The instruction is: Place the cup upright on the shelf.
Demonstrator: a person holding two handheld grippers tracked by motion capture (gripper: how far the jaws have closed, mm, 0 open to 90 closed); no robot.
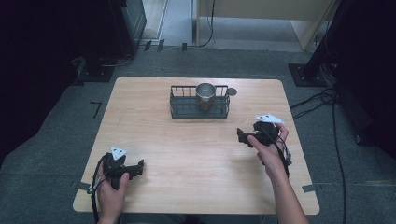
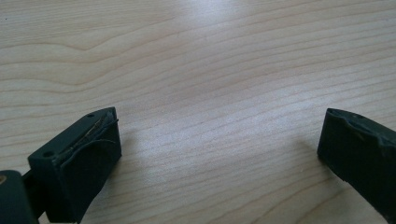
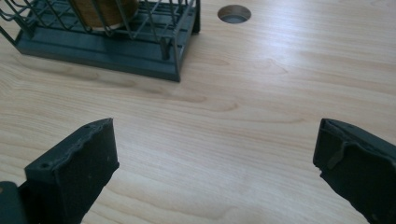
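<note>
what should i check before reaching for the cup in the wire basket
1. Left tool open with nothing held: ok, jaws wide apart over bare wood.
2. Right tool open with nothing held: ok.
3. Shiny metal cup upright in the dark wire basket: ok.
4. Light wooden table bare between right tool and basket: ok.
5. Cup contents: cannot tell.
6. Basket clear of the round table hole: ok, beside it.
</note>
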